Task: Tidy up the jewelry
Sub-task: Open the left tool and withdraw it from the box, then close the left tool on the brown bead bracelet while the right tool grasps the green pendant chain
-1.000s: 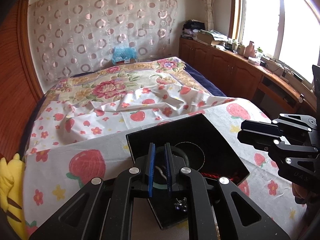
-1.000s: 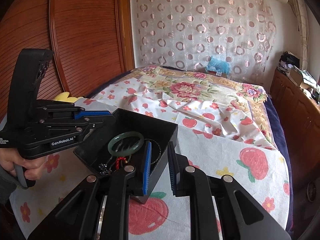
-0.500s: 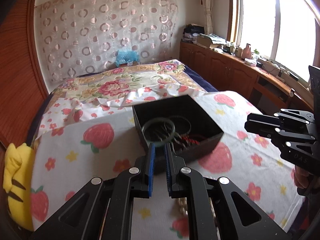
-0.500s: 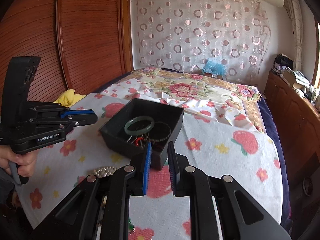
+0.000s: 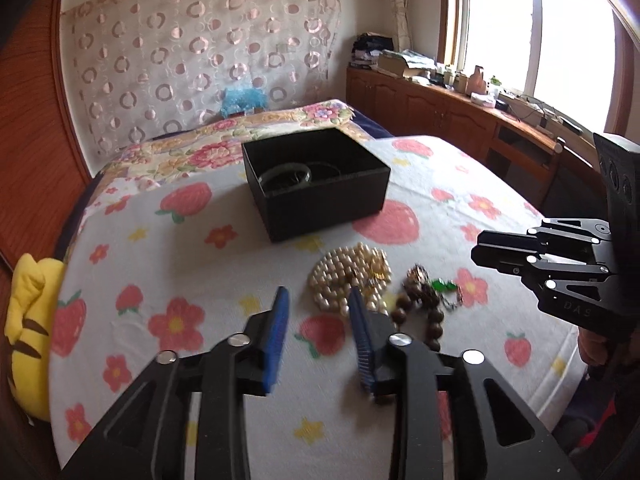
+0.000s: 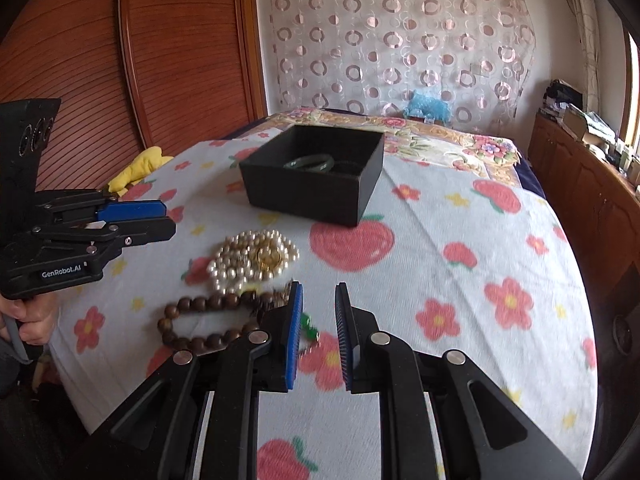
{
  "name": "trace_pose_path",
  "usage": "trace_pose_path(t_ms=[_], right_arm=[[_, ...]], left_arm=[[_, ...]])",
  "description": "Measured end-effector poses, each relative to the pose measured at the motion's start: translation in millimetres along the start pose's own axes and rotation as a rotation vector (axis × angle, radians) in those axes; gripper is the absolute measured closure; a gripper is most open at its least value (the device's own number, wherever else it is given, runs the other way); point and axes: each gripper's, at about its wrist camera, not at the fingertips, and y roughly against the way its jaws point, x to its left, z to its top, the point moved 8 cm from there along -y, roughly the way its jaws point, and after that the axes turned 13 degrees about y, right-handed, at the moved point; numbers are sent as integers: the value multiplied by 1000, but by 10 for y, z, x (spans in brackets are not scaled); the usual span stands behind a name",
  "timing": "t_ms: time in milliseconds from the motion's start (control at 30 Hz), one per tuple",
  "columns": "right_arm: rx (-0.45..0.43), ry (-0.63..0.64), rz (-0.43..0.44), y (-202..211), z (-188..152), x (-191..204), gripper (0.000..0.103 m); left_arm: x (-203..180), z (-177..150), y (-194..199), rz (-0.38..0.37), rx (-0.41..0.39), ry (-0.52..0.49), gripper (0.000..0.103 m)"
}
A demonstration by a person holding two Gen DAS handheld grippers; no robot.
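Both pairs of blue-padded fingers stood parted and empty above a strawberry-print bedspread [image 5: 168,248]: the left gripper [image 5: 316,300] spread wide, the right gripper [image 6: 319,294] opened more narrowly, a readiness that suggested each was lining up on the loose jewelry for its next pick. In the left wrist view, a heap of pearls [image 5: 346,276] with a gold piece lay at about 12 o'clock from the left fingertips, its near edge just behind the right-hand pad; a string of dark wooden beads [image 5: 420,308] and a small green trinket [image 5: 440,285] sat beside it at 2 o'clock. From the right wrist view, the wooden beads [image 6: 200,320] curled at 9 o'clock of the fingertips, the pearls [image 6: 252,258] at 11 o'clock. Farther out at 12 o'clock stood an open black box [image 6: 316,196], apparently placed within reach of both hands as the collecting point; a green bangle [image 6: 308,163] already rested inside, with a darker ring beside it. The pearls looked glossy and loosely coiled, likely to slide and trail when lifted.
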Motion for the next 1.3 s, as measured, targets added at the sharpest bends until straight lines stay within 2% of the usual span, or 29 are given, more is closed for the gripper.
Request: trace_pose_path(t_ms=[100,233,467,633,767,833,867,900,1300], right_arm=[[15,-9,13,-1,-126,44,85],[26,-3,27,25,-229,91,85],[37,-3,48,-5,-311,150,85],[30,-10,65,-14,-314,161,85],[20,-1,63,-5,-308,170,85],[25,-2,65,-9,-314,173,85],[25,-2,66,-10,-311,177,85],[26,0,64,-6,-308,180,85],[56,8,49,-48,-293,157,85]], left_arm=[[-24,-153,-75,-3,32,-2,61],[-52,-281,-159,-21,83,12,61],[-209,-388,-234,-51,120,-5,61],[-288,-425,-338,-40,143,-30,63],[-303,-424,-358,-15,131,-48,63],[-315,-431,-356,-6,123,-60,76],[-334,-439,-347,-9,121,-72,88],[-362,-451,-334,-19,126,-81,91],[-290,-258,277,-78,0,-12,91]])
